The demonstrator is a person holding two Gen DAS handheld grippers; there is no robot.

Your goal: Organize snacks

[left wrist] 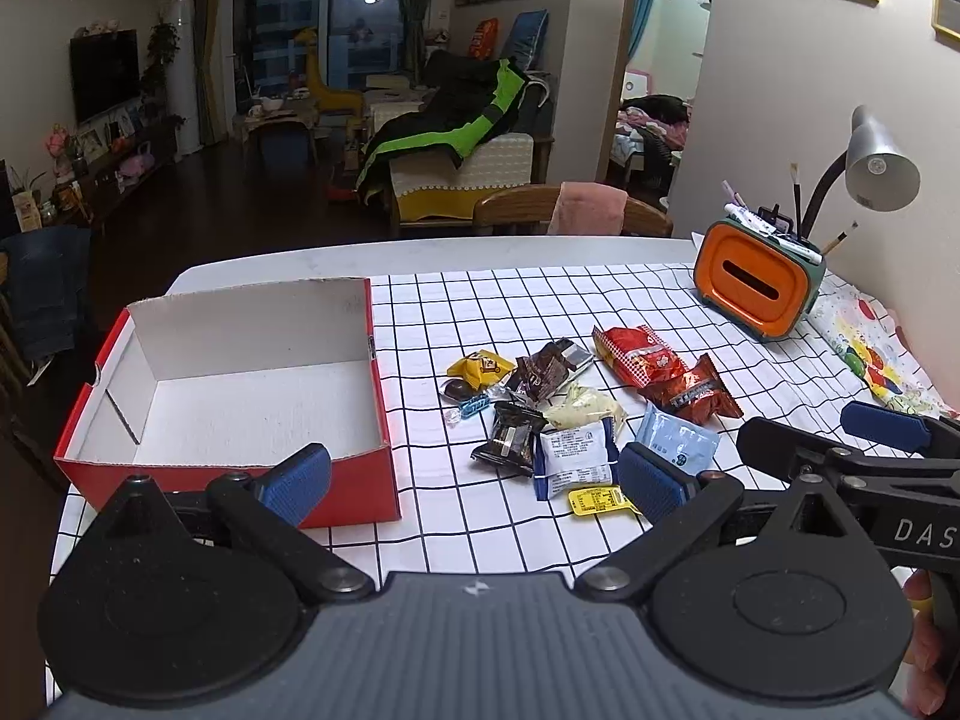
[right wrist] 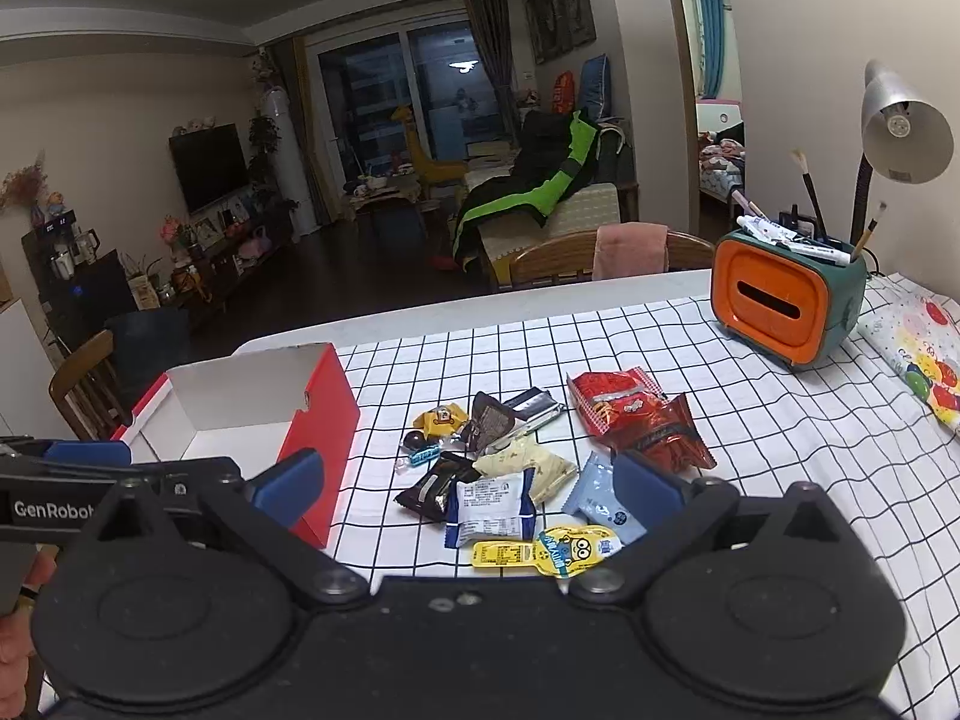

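Note:
An empty red box (left wrist: 240, 396) with a white inside stands on the left of the checked tablecloth (left wrist: 480, 312); it also shows in the right wrist view (right wrist: 318, 414). A heap of wrapped snacks lies right of it: red packets (left wrist: 648, 360), a white-and-blue pack (left wrist: 576, 456), a yellow sachet (right wrist: 546, 549), a pale blue pack (left wrist: 678, 438), dark wrappers (left wrist: 510, 438). My left gripper (left wrist: 474, 480) is open and empty, near the box's front corner. My right gripper (right wrist: 474, 489) is open and empty, over the near side of the heap.
An orange and green pen holder (left wrist: 756, 288) stands at the back right with a desk lamp (left wrist: 876, 168) behind it. A colourful printed bag (right wrist: 924, 354) lies at the right edge. A wooden chair (left wrist: 570, 216) is at the table's far side.

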